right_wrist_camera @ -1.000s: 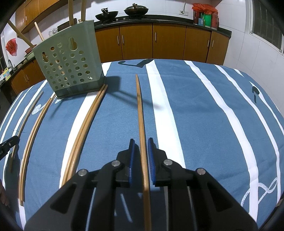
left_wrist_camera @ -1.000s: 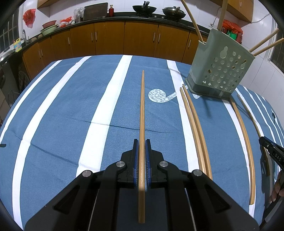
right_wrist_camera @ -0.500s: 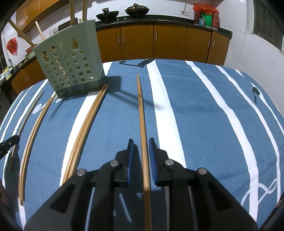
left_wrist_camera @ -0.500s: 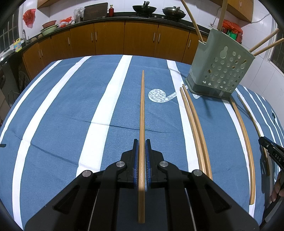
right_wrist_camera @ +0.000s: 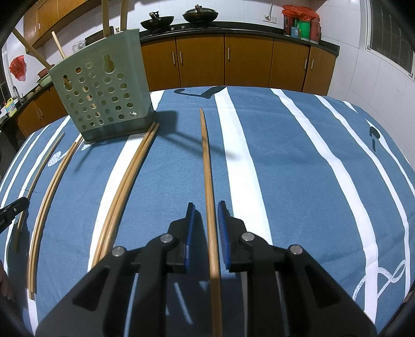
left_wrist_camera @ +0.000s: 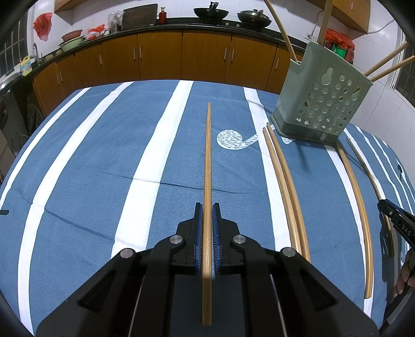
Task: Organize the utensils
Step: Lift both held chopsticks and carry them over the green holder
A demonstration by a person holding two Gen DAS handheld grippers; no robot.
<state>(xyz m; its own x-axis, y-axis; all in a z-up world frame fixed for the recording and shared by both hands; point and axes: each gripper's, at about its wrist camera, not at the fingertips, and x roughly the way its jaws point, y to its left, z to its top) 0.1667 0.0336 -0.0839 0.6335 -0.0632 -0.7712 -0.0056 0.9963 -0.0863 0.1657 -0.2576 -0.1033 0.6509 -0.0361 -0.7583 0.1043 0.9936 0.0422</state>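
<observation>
A long wooden chopstick (left_wrist_camera: pixel 207 166) lies lengthwise on the blue-and-white striped tablecloth (left_wrist_camera: pixel 103 155), pointing away from the left gripper (left_wrist_camera: pixel 207 220). The blue pads (left_wrist_camera: pixel 199 228) sit close on either side of its shaft; whether they actually press it cannot be told.

In the right wrist view, a second chopstick (right_wrist_camera: pixel 207 166) runs between the fingers of the right gripper (right_wrist_camera: pixel 206 220), whose jaws are spread with a visible gap on each side of the shaft.

The landmark is the green perforated utensil holder (left_wrist_camera: pixel 321 103), standing upright on the cloth. Several chopsticks (left_wrist_camera: pixel 386 66) lean out of its top. The left gripper's chopstick lies well to the left of the holder. A pair of chopsticks (left_wrist_camera: pixel 285 189) lies side by side, tips near the holder's base. Two more (left_wrist_camera: pixel 358 204) lie to the right of the holder, starting just beside its base. All sticks are slender, light brown and uniform. No object crosses either gripper's chopstick. Beyond the holder stand wooden cabinets (left_wrist_camera: pixel 160 59) with woks (left_wrist_camera: pixel 212 11) on the counter.
</observation>
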